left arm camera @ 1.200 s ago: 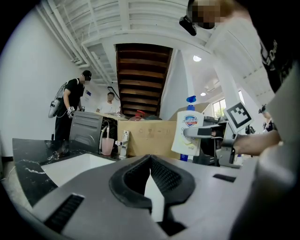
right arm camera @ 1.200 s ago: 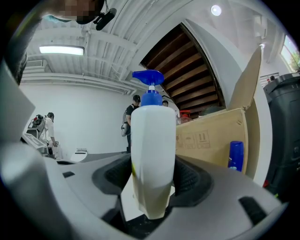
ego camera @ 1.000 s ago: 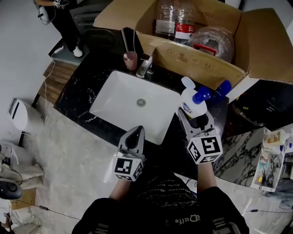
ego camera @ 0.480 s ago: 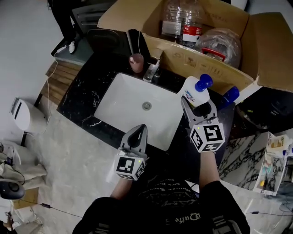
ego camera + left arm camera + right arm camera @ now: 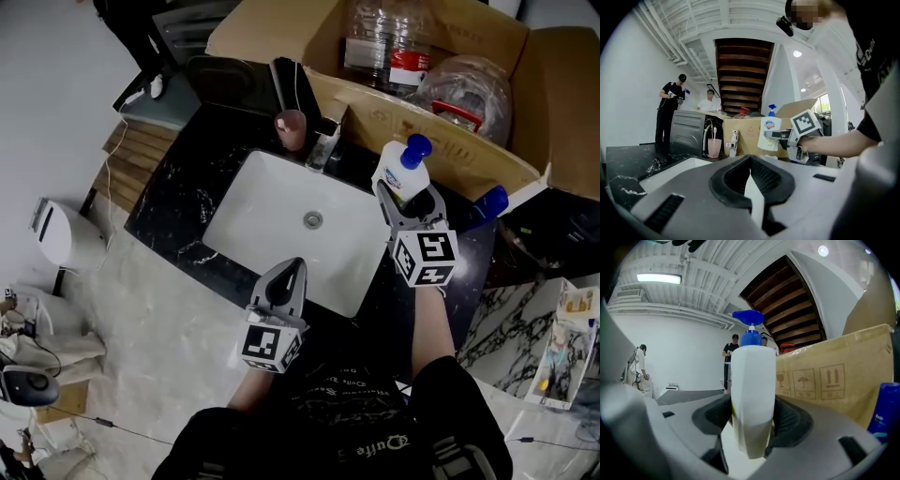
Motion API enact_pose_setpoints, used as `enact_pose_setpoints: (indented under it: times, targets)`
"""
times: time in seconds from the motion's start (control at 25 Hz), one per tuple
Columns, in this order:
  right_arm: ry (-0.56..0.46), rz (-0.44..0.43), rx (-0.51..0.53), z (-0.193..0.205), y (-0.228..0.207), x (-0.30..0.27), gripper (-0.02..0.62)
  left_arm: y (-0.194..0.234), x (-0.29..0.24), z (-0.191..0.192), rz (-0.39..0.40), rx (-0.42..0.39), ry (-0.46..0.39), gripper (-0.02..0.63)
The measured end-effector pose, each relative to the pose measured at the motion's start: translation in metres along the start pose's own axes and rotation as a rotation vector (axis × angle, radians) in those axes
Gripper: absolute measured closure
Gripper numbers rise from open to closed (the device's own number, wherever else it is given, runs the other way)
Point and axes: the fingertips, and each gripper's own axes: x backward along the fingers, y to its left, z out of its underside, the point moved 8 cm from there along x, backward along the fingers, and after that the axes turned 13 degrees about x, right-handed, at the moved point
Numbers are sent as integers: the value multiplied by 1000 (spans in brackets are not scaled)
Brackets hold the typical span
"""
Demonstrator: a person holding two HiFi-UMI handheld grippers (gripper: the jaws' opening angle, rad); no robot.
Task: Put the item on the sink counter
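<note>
Over sink counter [image 5: 178, 202], R tool [image 5: 401, 194] grips pump bottle [image 5: 400, 172]; L tool [image 5: 287, 273] closed.

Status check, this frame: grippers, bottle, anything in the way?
Right gripper shut on white pump bottle, upright, right of sink. Left gripper shut, empty, at sink front. Blue bottle stands on counter nearby.

Your right gripper [image 5: 405, 194], clamped on the pump bottle [image 5: 398, 169], has the cardboard box [image 5: 441, 141] wall close ahead. A blue bottle [image 5: 489, 202] stands to its right, the faucet [image 5: 323, 150] and pink cup [image 5: 292, 129] to its left. Bare counter [image 5: 360, 172] lies between faucet and pump bottle.
</note>
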Motion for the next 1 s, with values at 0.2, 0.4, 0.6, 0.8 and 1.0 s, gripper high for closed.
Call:
enact_pose_setpoints:
  times: [0.2,0.4,0.6,0.8,1.0]
  targets:
    - [18,-5,-29,17,-1,-27,337,10,-6,2,-10,-1,19,598]
    - [51,0,-50,38,-2,-50,337,17,-13,5,-10,3,49,598]
    - [84,9,-73,57,-5,-71,337,28,-19,11,-29,6,75,598]
    - [83,2,-55,62,-6,-87,337,39,-26,13,-41,11,93,598]
    - [94,-8,-34,69,-7,-101,337,41,-39,9,-26,-4,85,598]
